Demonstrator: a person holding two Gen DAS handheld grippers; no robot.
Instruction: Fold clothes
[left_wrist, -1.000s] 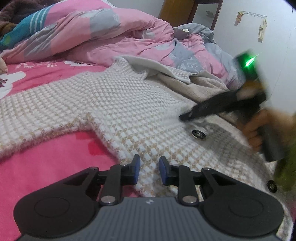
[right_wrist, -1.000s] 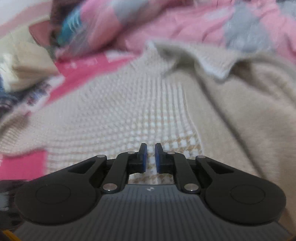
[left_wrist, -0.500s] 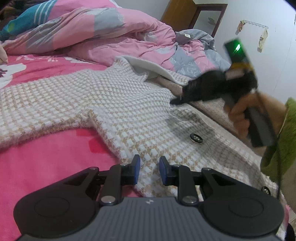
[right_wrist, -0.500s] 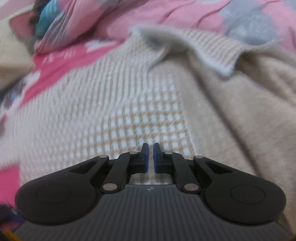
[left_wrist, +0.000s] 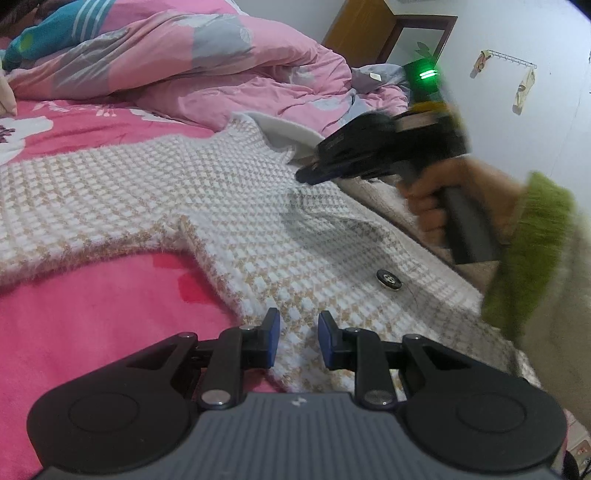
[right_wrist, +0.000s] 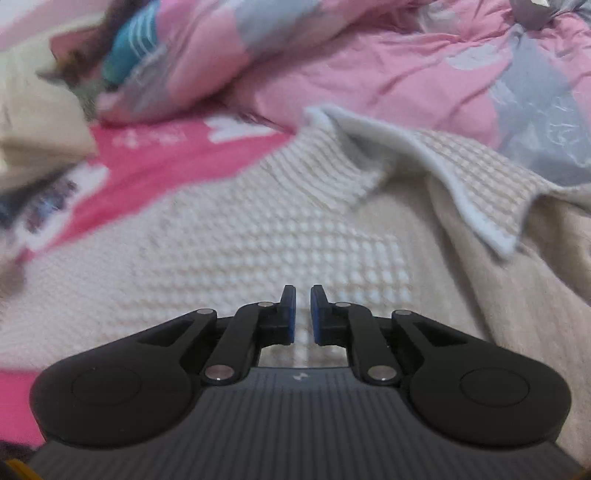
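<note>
Right claw (left_wrist: 308, 176) moved toward collar (right_wrist: 461, 177) – both claws ajar, empty.

bed: pink sheet (left_wrist: 92, 325) | quilt (left_wrist: 221, 66) | white wall (left_wrist: 517, 33)

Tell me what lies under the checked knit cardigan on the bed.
The cardigan lies spread on a pink floral bedsheet, which shows around its sleeve and hem. Whatever lies beneath the garment's middle is covered, so nothing more can be told.
</note>
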